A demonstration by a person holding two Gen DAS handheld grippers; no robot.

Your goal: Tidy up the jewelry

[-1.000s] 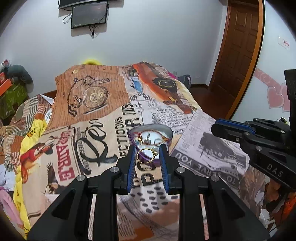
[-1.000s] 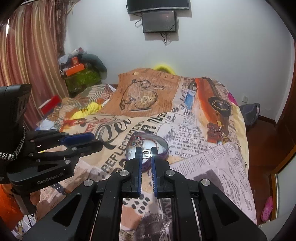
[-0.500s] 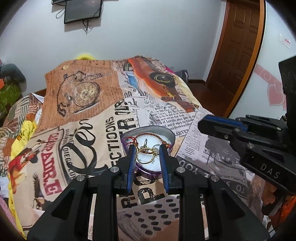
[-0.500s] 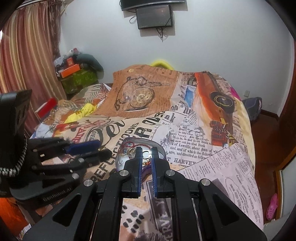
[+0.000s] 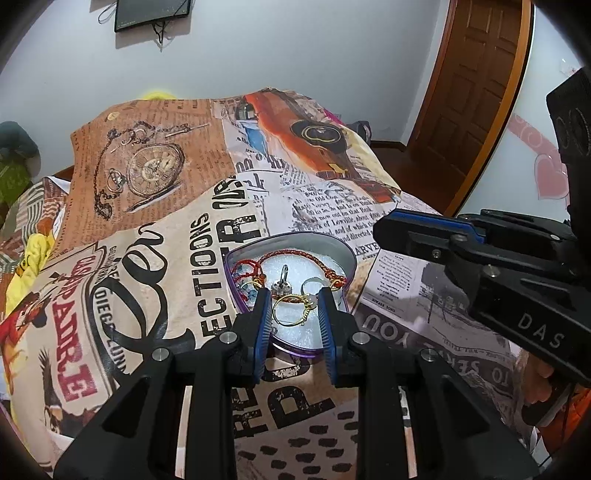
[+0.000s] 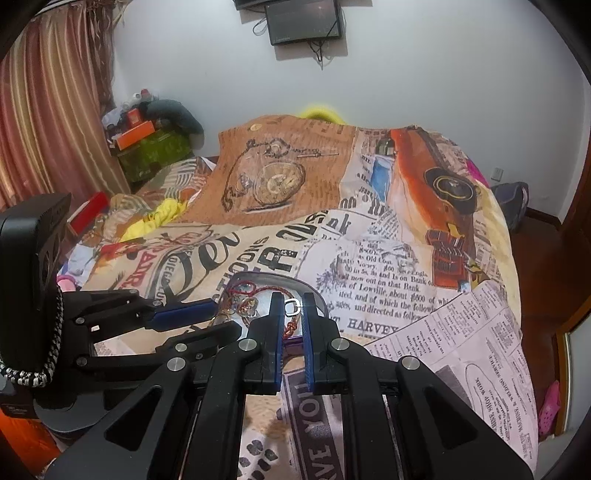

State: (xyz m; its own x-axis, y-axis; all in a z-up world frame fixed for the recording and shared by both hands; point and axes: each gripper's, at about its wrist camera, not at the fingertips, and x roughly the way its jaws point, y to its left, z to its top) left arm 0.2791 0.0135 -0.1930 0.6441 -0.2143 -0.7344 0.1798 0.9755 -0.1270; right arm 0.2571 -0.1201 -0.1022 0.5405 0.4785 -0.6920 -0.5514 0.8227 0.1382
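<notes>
A heart-shaped purple tin [image 5: 236, 295] with a white lining lies on the bed; it also shows in the right wrist view [image 6: 314, 295]. Inside are a red braided cord [image 5: 295, 254], a small silver piece [image 5: 282, 284] and other rings. My left gripper [image 5: 291, 306] is shut on a gold ring [image 5: 290, 312] and holds it over the tin. My right gripper [image 6: 293, 308] is shut on a small silver ring [image 6: 293, 306] over the tin's near side. The right gripper [image 5: 436, 236] appears at the right in the left wrist view.
The bed is covered by a patchwork newspaper-print spread [image 5: 166, 229]. A brown door [image 5: 469, 92] stands at the right. Boxes and clutter [image 6: 147, 144] and a striped curtain [image 6: 48, 110] are at the left. A screen [image 6: 303, 22] hangs on the wall.
Both grippers have moved forward and down toward the tin, each still holding its ring. The tin now lies directly under the fingertips.
</notes>
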